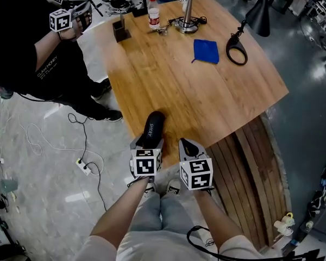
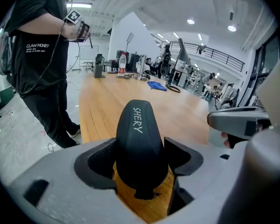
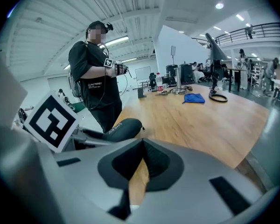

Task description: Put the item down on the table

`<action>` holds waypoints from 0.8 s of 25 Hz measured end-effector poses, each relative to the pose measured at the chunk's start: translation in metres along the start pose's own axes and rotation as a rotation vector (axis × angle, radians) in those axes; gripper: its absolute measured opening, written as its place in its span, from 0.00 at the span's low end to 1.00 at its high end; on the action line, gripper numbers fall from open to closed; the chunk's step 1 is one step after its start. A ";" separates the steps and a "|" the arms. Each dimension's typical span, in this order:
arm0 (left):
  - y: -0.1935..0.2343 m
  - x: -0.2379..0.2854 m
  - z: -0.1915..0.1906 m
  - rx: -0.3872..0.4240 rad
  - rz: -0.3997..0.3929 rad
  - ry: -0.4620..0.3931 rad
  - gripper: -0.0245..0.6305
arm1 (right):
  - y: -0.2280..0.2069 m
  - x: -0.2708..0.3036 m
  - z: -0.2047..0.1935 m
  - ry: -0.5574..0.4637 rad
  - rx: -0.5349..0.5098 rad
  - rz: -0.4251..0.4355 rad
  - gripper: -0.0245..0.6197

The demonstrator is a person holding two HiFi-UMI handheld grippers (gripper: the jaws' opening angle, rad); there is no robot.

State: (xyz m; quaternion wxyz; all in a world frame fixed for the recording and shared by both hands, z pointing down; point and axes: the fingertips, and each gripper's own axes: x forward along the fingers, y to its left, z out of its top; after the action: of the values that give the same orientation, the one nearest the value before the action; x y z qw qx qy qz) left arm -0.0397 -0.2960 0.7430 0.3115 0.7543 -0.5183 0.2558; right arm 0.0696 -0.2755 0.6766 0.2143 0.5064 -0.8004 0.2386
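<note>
At the near edge of the table [image 1: 206, 91], a broad wooden top, the putting-down step looks to be in hand but not finished. A person [image 1: 22, 53] in black stands off the far left corner, holding another marker-cubed gripper, and plays no part in this. Far things (a blue cloth [image 1: 206, 51], a black loop [image 1: 236, 50], a bottle [image 1: 153, 13]) sit well apart toward the far edge, so the near half is free. The case [image 1: 152, 128], black and rounded, lies over the near edge, pointing inward. The left gripper [image 1: 148, 140] has its jaws spread wide and clamped on the case's rear end, one pad on each side. Whether the case's underside already rests on the wood I cannot tell. The right gripper [image 1: 186, 142] hangs just beside it, jaws together on nothing. The next move, I judge, calls for lowering until the case bears fully on the top, a little farther in from the edge, then parting the jaws and drawing straight back.
</note>
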 end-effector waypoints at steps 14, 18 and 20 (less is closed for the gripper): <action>0.000 0.025 -0.015 0.017 -0.008 0.056 0.54 | -0.004 0.010 -0.010 0.020 0.041 0.008 0.04; -0.001 0.027 -0.017 0.041 -0.019 0.050 0.56 | 0.001 0.012 -0.011 0.026 0.035 0.019 0.04; -0.001 0.024 -0.015 0.035 -0.025 0.047 0.60 | 0.004 0.013 -0.010 0.027 0.033 0.023 0.04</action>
State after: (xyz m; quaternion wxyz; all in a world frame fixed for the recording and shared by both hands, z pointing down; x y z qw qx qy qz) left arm -0.0320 -0.2994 0.7696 0.3137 0.7598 -0.4966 0.2787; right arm 0.0620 -0.2768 0.6917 0.2141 0.4972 -0.7993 0.2609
